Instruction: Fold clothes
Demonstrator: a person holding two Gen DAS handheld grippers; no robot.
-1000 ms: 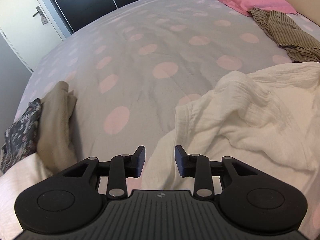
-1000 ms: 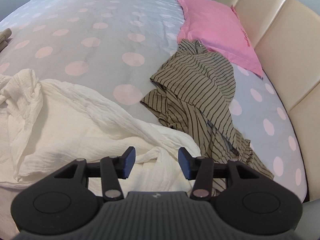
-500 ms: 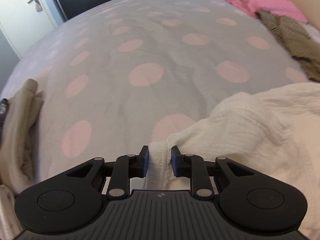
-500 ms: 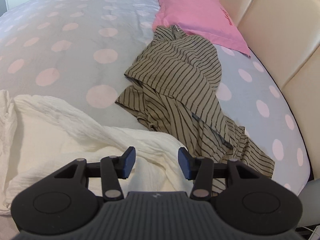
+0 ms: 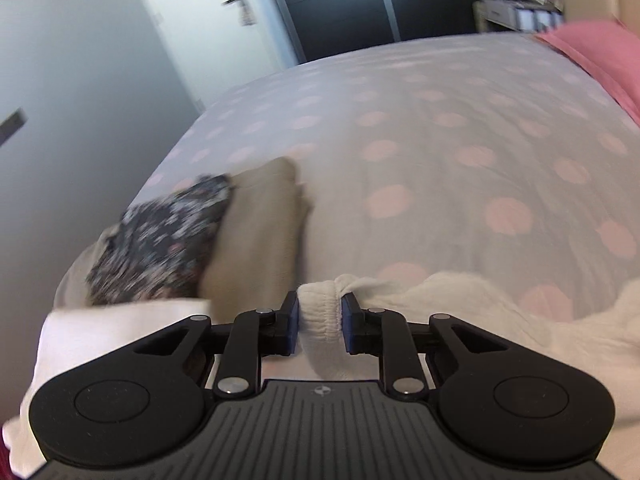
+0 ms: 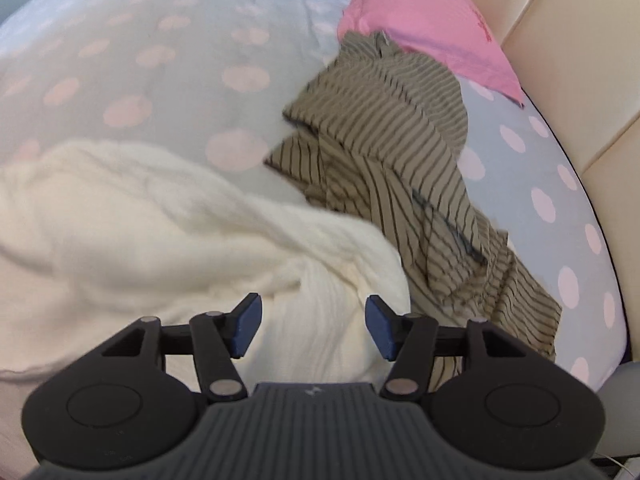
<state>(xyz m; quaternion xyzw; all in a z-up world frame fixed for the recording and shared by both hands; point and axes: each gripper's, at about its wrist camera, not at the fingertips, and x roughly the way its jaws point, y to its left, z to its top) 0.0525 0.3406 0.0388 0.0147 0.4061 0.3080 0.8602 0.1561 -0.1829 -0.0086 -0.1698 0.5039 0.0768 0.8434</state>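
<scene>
Left gripper [image 5: 319, 322] is pinching a bunched edge of the white garment [image 6: 168, 220], crumpled on the near bed [image 5: 420, 152]; right gripper [image 6: 313, 328] hangs wide open. Striped shirt [image 6: 392, 152] is unfolded too, so plenty's left.

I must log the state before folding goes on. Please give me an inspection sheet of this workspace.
Surface: bed sheet, grey with pink dots.
Job's things: white garment, crumpled; striped garment, unfolded beside it.
Clutter: beige cloth and dark floral cloth, stacked at the bed edge; pink pillow.
Grippers: left tool shut on the white garment's hem; right tool open above it.
Cables: nothing seen.
Surroundings: headboard, door.
</scene>
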